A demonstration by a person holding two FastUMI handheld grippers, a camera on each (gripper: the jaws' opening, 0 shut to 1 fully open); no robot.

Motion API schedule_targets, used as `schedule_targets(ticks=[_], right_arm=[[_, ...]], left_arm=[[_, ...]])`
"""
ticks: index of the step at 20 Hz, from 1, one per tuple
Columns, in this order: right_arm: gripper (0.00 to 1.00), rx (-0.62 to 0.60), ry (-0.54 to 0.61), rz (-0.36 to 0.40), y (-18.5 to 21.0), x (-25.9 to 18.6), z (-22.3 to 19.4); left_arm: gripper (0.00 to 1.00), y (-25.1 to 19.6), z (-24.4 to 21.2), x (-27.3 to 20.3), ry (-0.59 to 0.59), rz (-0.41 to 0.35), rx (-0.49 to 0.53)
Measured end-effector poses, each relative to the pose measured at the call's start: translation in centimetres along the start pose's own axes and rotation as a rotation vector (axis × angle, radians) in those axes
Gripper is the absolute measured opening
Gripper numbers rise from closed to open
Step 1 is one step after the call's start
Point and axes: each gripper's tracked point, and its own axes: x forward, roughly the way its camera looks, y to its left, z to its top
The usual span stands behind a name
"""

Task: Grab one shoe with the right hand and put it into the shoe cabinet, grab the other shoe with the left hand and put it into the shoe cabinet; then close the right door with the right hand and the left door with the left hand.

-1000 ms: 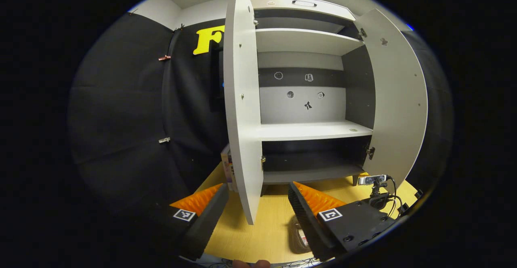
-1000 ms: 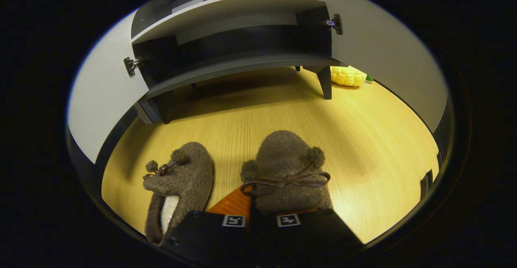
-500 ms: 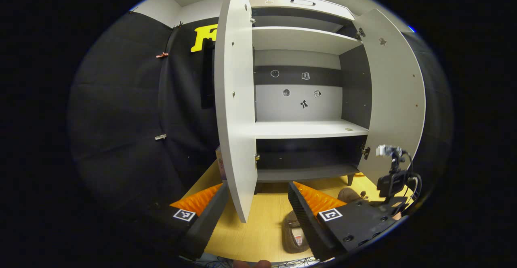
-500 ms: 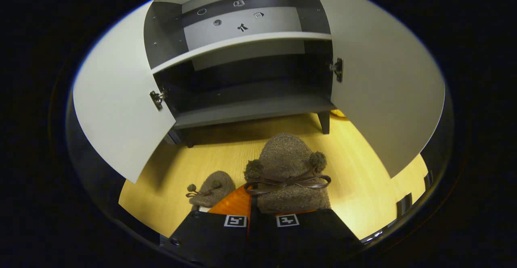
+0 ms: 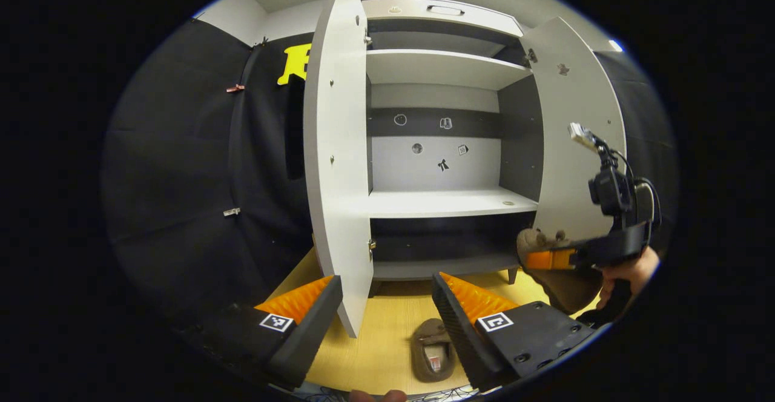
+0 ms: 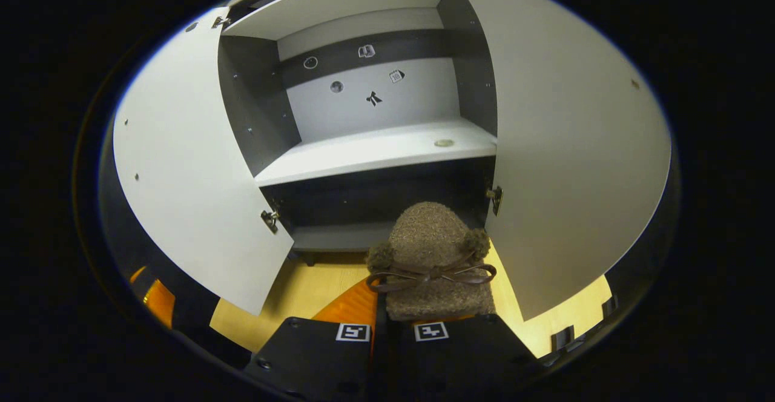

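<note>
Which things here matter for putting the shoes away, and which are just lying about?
Belongs to the job:
- held shoe, clamped in the right tool
- second shoe on the floor
- left tool, open
- shoe cabinet, with left door and right door both open

Just lying about:
- small round item on the middle shelf
- stickers on the back panel

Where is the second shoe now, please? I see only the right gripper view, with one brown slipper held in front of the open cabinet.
Observer: The second shoe lies on the wooden floor, beside the left gripper.
Operator: Thank you. Is the left gripper holding anything?
Observer: No; its jaws stand open and empty, above the floor.
Operator: Is anything on the top shelf?
Observer: The top shelf looks bare.
</note>
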Motion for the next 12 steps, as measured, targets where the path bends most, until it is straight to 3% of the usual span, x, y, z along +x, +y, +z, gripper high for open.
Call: schedule_targets(ticks=[7, 12], right_arm=[[0.12, -0.040, -0.094, 0.008, 1.5, 1.8, 12.3], [0.12, -0.032, -0.088, 0.026, 2.1, 6.5, 18.2]], left_arm=[[0.95, -0.4, 0.6, 0.2, -0.017, -0.016, 0.000], [0.95, -0.5, 0.7, 0.9, -0.020, -0.008, -0.006]])
